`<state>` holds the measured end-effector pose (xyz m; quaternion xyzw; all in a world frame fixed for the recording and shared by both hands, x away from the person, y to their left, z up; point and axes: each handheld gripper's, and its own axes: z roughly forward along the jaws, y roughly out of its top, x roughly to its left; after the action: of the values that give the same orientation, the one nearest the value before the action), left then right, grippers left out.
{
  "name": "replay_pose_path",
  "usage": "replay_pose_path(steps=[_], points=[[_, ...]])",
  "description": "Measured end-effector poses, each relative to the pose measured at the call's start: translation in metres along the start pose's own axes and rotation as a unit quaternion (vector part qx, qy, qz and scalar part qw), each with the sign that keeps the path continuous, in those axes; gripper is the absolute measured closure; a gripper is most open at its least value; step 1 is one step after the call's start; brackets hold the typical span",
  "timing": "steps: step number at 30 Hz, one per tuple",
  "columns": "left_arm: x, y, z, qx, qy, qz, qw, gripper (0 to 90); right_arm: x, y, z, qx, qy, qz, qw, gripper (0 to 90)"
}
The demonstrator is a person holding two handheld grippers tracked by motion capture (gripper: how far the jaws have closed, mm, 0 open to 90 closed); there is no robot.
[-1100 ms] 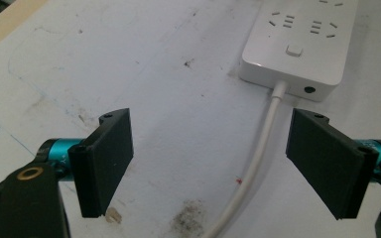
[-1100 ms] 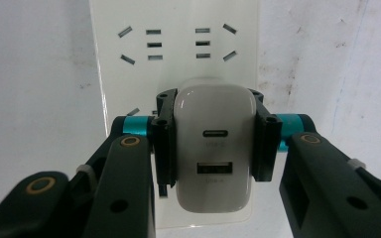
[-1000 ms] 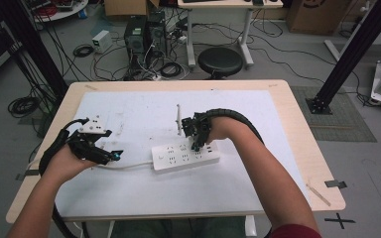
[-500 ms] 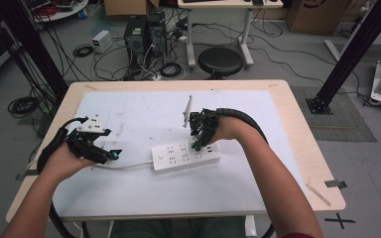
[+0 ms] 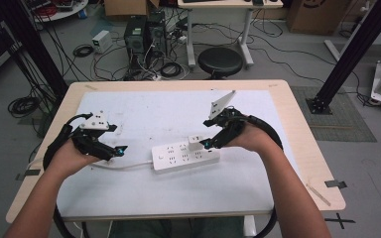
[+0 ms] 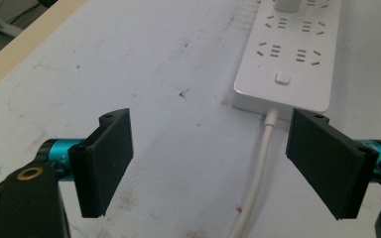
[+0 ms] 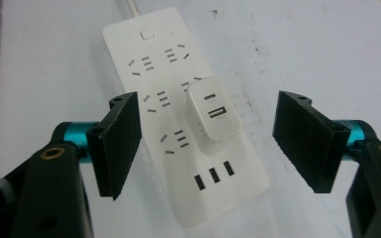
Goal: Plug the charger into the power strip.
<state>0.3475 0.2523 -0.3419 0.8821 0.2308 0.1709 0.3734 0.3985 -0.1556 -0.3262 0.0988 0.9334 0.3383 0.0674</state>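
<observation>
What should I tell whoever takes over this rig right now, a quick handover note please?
Left gripper: open, empty, hovering over the power strip's cable near the switch end.
Right gripper: open, empty, jaws either side of the white USB charger without touching it.
Things: the white power strip lies mid-table on the white mat; the charger sits plugged into the strip.
Done: charger appears seated.
Left: probably confirm it is fully pressed in and back both grippers away; the strip's switch looks untouched.
</observation>
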Motion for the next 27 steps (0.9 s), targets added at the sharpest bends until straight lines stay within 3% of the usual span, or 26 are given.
replay_pose_path(steps=[3,11,13,27], points=[[0.0,0.002,0.0,-0.013,-0.001,0.002,0.9999,18.5,0.003,-0.009,-0.004,-0.027,-0.007,0.022,0.9994,25.0],[0.001,0.001,0.0,-0.03,0.002,0.008,0.9995,18.5,0.014,-0.033,-0.014,-0.06,-0.03,0.066,0.9956,20.3],[0.001,0.0,0.0,-0.034,0.001,0.006,0.9994,18.5,0.016,-0.038,-0.016,-0.074,-0.03,0.068,0.9945,20.3],[0.0,-0.008,0.004,-0.049,0.005,-0.004,0.9988,18.5,0.019,-0.049,-0.018,-0.091,-0.037,0.085,0.9915,18.7]])
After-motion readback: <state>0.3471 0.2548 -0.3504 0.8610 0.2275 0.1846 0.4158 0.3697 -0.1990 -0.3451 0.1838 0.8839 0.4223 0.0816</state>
